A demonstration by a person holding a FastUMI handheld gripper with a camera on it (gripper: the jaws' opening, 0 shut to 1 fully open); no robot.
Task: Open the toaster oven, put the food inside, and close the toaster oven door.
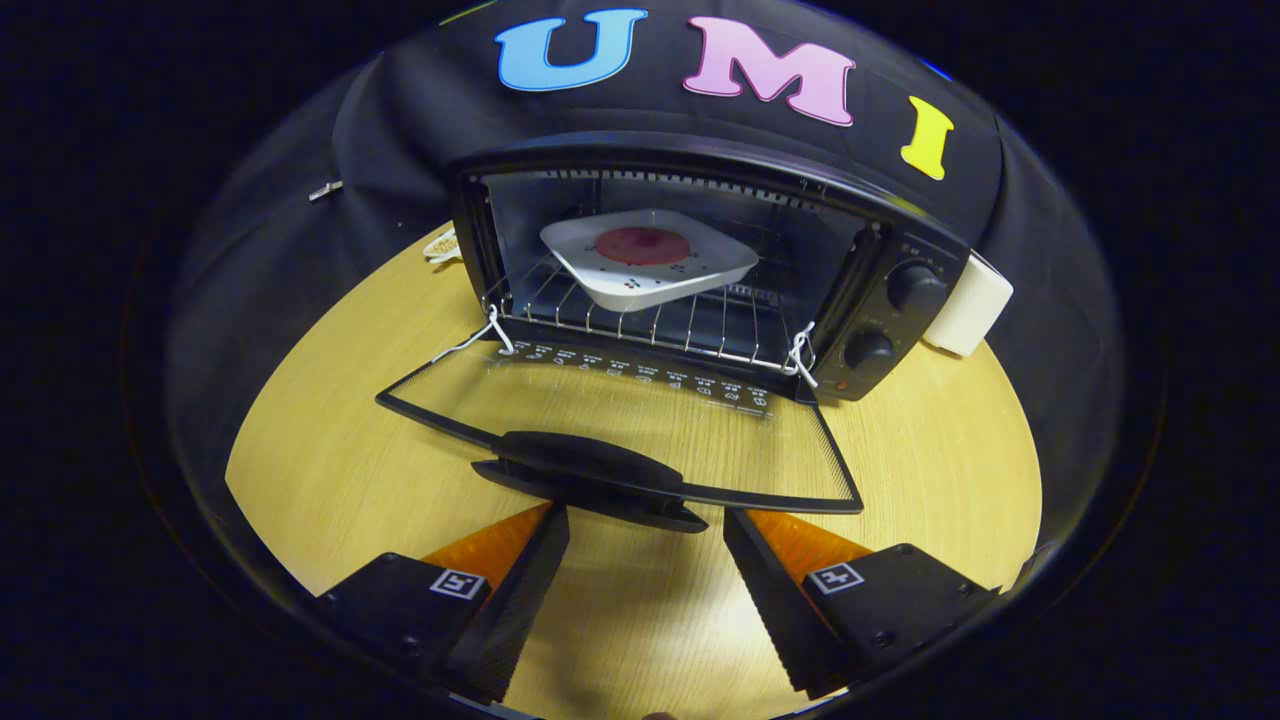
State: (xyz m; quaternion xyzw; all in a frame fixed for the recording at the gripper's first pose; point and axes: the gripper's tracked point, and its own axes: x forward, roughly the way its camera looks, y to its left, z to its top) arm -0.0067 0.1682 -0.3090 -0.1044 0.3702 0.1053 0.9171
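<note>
With the plate of food (648, 257) on the rack inside the toaster oven (700, 260), your released, empty jaws flank the dropped door's handle (590, 480), so lift it shut next.

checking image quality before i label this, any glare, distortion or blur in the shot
Gripper view: strong fisheye bending, so the table edge curves; a bright glare patch on the wood between the fingers; the open glass door is see-through, with faint reflection; the plate inside the oven is well lit and sharp; the open gripper sits just short of the door handle, casting soft shadows.
</note>
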